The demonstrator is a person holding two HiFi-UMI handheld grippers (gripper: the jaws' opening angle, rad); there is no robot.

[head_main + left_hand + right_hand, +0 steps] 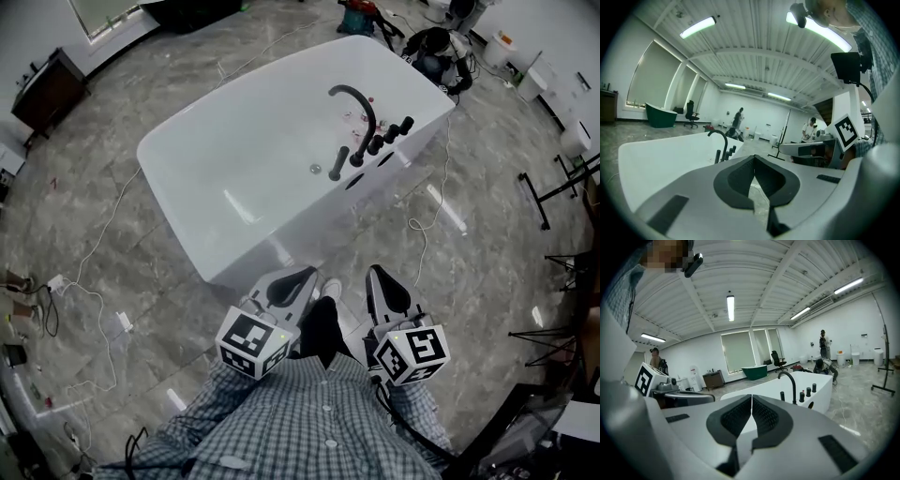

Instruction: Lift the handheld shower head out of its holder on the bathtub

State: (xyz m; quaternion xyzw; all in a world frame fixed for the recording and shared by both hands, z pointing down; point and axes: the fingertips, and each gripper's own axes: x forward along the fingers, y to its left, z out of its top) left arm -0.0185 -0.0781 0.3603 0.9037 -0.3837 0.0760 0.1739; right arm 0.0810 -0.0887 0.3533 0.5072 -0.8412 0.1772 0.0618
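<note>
A white freestanding bathtub (234, 159) fills the middle of the head view. At its far right end stand a black arched spout (361, 103), a row of black knobs (389, 136) and a slim black handheld shower head (339, 164) upright in its holder. The shower head also shows small in the left gripper view (717, 156) and in the right gripper view (782, 396). Both grippers are low in the frame, close to my body and short of the tub's near end. My left gripper (302, 275) (753, 161) is shut and empty. So is my right gripper (375, 272) (751, 399).
White cables (103, 234) trail over the grey marble floor left of the tub, another cable (427, 216) to its right. A dark cabinet (47, 89) stands at the far left, black stands (562, 187) at the right. People (436, 52) crouch beyond the tub.
</note>
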